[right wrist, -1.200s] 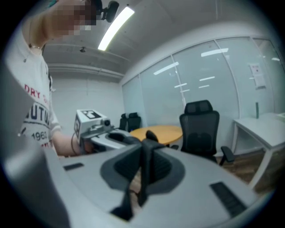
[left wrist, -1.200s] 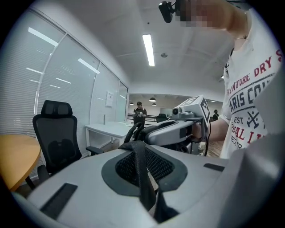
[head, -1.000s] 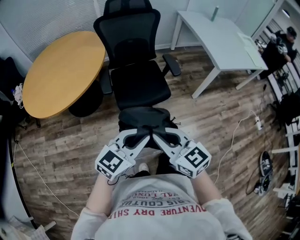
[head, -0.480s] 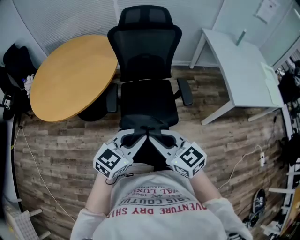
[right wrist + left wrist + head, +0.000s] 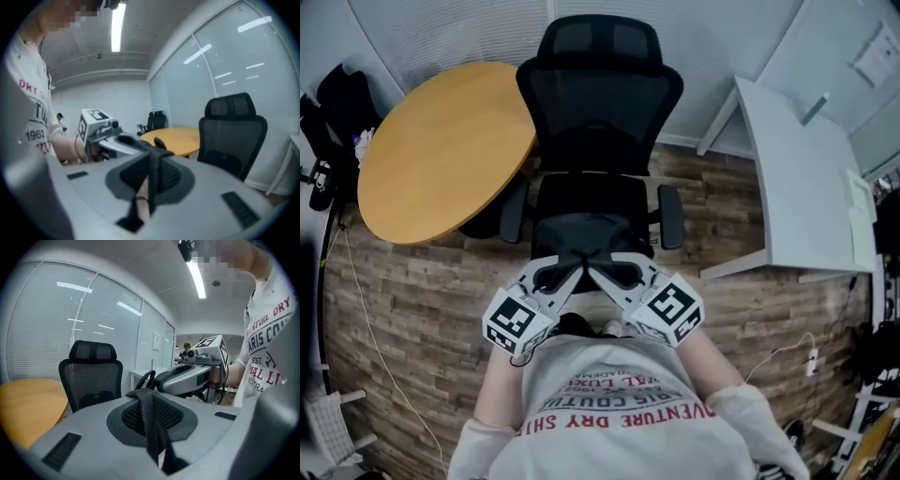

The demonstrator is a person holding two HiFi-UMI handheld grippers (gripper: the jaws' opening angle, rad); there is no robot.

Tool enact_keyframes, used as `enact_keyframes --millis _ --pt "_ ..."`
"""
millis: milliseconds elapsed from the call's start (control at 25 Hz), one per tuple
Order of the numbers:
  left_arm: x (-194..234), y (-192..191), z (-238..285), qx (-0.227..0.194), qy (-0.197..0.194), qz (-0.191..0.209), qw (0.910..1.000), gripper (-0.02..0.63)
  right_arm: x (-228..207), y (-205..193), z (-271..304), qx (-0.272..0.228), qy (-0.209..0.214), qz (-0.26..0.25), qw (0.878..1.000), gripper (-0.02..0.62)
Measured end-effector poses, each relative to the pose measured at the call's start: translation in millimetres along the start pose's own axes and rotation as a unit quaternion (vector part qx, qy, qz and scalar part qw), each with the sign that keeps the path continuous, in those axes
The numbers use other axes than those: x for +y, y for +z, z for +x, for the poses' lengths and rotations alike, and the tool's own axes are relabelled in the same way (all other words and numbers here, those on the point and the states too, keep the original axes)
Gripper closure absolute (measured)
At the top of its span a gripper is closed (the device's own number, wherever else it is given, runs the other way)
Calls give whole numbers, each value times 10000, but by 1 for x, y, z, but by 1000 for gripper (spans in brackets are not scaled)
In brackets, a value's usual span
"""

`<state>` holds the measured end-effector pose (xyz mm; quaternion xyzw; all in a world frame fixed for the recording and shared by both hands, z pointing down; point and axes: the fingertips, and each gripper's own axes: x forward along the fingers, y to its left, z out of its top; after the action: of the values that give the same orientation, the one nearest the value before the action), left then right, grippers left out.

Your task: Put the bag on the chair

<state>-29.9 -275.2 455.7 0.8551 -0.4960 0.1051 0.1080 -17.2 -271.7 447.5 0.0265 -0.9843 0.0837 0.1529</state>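
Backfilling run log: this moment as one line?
left gripper: shut on black webbing strap | right gripper: shut on other strap | black fabric bag: held at front of black mesh office chair | not released

Matt black mesh on chair back. Smooth, satin wood-look top on table. Woven black strap on matt cloth bag. Matt grey plastic on left gripper and right gripper. Grainy wood-plank floor. Smooth white desk.

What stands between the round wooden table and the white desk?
The black office chair stands there, shown clearest in the head view.
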Motion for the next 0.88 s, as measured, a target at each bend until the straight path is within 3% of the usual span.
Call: enact_keyframes --millis 200,480,880 --pt "33 14 47 175 -6 172 9997 545 -64 11 10 8 -184 112 9998 540" --pt "94 25 102 267 -421 158 9986 545 -141 23 40 54 -423 354 9985 540" --pt "164 13 142 476 -800 24 9957 545 -206 21 91 320 -632 557 9959 540"
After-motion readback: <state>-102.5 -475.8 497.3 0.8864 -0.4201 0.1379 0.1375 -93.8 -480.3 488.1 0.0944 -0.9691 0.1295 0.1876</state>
